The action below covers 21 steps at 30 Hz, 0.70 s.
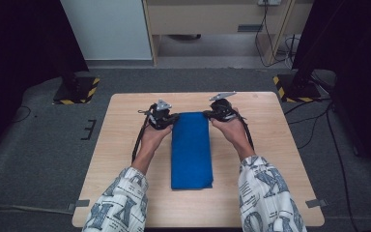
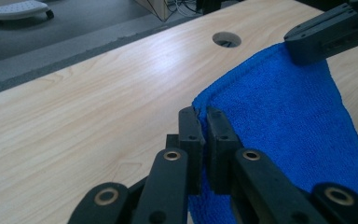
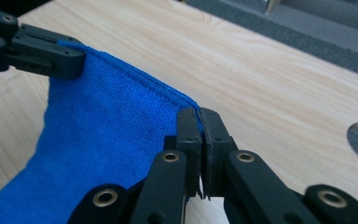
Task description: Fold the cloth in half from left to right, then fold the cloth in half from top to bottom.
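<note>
A blue terry-cloth towel (image 1: 191,150), folded into a long narrow strip, lies down the middle of the pale wood-grain bench (image 1: 270,145), its near end by the person's forearms and its far end between the two hands. The left hand-held gripper (image 1: 170,121) is clamped on the far left corner; in the left gripper view its jaws stand closed w/ the hemmed edge of the cloth (image 2: 279,121) pinched between them. The right hand-held gripper (image 1: 208,114) is likewise closed on the far right corner, the towel edge (image 3: 107,140) nipped in its tips in the right gripper view. Both corners look slightly raised off the bench, the edge stretched betw. them.

Step in hand, by the look of it: bring the far end toward the near end for another fold. To do it well: keep both grips tight, lift both corners evenly so the edge stays taut & level, carry them straight back over the strip w/o twisting, line hem up w/ the near edge before letting go. Uneven height or speed would prob. skew the fold.

No brand, label or legible writing on towel, bench or grippers. The sleeves (image 1: 265,203) carry a large printed letter-like pattern, not readable as words.
</note>
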Each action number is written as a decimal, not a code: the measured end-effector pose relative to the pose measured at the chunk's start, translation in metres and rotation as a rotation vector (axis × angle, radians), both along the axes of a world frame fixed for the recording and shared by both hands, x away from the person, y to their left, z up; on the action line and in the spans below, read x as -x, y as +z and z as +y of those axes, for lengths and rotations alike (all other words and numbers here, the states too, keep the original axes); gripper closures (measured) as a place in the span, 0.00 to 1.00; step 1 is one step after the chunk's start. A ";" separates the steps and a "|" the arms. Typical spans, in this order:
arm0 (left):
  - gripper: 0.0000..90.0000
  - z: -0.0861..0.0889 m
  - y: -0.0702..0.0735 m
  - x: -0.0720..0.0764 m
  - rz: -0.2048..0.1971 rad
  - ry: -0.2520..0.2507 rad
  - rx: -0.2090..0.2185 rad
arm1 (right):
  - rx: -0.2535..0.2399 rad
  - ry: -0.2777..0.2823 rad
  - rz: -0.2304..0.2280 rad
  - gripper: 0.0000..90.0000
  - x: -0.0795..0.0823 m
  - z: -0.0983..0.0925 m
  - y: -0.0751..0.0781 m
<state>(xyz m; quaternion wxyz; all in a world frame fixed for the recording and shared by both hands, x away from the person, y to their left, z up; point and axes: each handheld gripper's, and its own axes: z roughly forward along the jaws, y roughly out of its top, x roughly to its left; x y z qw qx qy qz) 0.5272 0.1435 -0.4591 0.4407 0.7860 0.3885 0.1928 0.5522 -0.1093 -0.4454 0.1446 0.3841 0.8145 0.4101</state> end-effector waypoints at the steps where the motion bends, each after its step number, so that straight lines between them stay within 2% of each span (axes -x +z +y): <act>1: 0.96 0.000 0.001 0.000 -0.001 0.001 0.005 | -0.005 0.001 -0.007 0.98 0.000 0.000 0.002; 6: 0.96 0.000 0.008 0.008 -0.017 -0.023 -0.003 | -0.006 0.013 -0.019 0.98 0.007 -0.003 0.006; 14: 0.96 0.003 0.005 0.026 -0.027 -0.044 -0.016 | -0.017 0.034 -0.031 0.98 0.030 -0.004 0.000; 17: 0.96 0.004 0.005 0.034 -0.028 -0.049 -0.008 | -0.021 0.049 -0.034 0.98 0.041 -0.003 -0.003; 21: 0.96 0.003 0.007 0.045 -0.039 -0.070 -0.018 | -0.007 0.071 -0.041 0.98 0.056 -0.003 -0.005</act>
